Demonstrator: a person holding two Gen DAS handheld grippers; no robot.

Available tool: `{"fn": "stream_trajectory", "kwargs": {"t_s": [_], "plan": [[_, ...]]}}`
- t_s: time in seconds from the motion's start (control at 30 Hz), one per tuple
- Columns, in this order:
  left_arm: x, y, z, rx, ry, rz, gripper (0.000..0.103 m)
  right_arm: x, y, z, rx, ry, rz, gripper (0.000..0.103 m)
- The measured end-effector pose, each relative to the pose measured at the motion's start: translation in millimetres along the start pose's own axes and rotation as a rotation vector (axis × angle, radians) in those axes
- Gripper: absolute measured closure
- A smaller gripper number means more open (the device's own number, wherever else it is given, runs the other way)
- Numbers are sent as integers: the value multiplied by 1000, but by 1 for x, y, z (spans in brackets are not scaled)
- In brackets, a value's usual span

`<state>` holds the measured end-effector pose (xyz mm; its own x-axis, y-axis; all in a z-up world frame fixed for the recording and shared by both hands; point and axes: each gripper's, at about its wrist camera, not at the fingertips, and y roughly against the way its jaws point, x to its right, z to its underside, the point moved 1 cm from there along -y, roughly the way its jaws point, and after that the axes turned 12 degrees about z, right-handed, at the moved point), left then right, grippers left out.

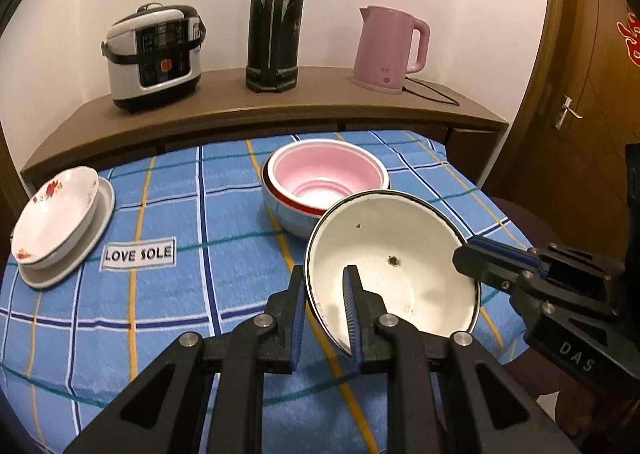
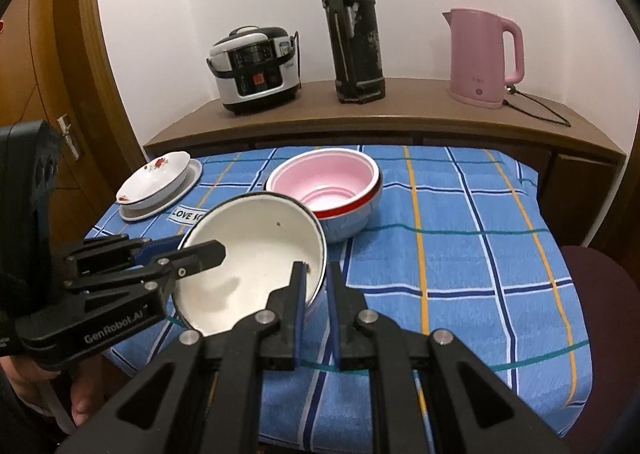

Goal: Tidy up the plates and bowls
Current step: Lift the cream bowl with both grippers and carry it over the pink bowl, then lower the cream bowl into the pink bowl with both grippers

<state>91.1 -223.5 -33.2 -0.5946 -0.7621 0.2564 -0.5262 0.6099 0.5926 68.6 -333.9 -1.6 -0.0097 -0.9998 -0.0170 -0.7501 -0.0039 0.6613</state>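
A white enamel bowl (image 1: 394, 266) with a dark rim is held tilted above the blue checked tablecloth (image 1: 180, 314). My left gripper (image 1: 326, 278) is shut on its left rim. My right gripper (image 2: 318, 274) is shut on its right rim, and it also shows in the left wrist view (image 1: 466, 254). The bowl also shows in the right wrist view (image 2: 248, 258). Behind it stands a pink bowl nested in a larger red-banded bowl (image 1: 324, 177), also in the right wrist view (image 2: 324, 181). A flowered plate (image 1: 54, 213) lies on a white plate (image 1: 105, 209) at the far left.
A wooden sideboard (image 1: 280, 101) behind the table carries a rice cooker (image 1: 154, 53), a tall black flask (image 1: 276, 19) and a pink kettle (image 1: 390, 49) with a cord. A wooden door (image 1: 592, 73) is at the right. A dark red seat (image 2: 600, 282) stands beside the table.
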Motion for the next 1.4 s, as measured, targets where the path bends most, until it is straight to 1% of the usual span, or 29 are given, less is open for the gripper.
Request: {"fn": "stream_trajectory", "kwargs": {"t_s": [0.27, 0.5, 0.7, 0.93, 1.13, 1.4], "plan": [[-3, 0, -13, 14, -3, -17, 83, -4, 2, -14, 29, 15, 0, 93], [-6, -3, -15, 4, 11, -10, 83, -5, 5, -25, 58, 23, 3, 93], [-8, -3, -20, 9, 14, -3, 83, -5, 2, -34, 62, 32, 3, 93], [-9, -2, -35, 33, -11, -20, 83, -3, -2, -50, 74, 43, 2, 93], [-11, -8, -52, 46, -32, -37, 83, 0, -10, -67, 82, 48, 17, 93], [-16, -21, -72, 42, -41, -40, 83, 8, -29, -85, 58, 44, 20, 93]]}}
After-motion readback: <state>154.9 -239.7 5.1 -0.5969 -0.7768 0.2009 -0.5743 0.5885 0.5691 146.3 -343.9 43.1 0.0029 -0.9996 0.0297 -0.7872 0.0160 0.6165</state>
